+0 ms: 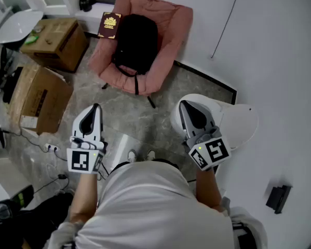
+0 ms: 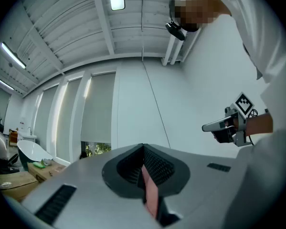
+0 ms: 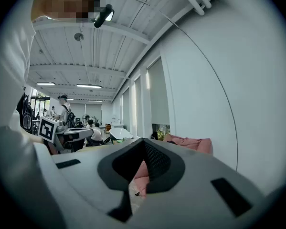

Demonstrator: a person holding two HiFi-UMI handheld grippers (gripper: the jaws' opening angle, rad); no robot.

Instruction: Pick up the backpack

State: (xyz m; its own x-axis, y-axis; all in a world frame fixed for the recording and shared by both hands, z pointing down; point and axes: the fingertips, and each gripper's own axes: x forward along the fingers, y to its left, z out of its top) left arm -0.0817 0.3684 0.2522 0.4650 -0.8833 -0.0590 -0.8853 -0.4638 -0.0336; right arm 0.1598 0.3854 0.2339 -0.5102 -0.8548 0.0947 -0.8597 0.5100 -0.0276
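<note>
On the chair [image 1: 172, 27] lay the backpack [image 1: 136, 41], probably soft and light, best taken by a strap, while the left gripper [image 1: 96, 109] and the right gripper [image 1: 185, 107] were closed and empty.

The left tool [image 2: 143, 149], jaws together, faces a white wall [image 2: 133, 113], right tool [image 2: 208, 127] alongside

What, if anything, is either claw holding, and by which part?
Nothing. The left claw and right claw are both shut and empty; the backpack lies untouched on the pink chair.
</note>
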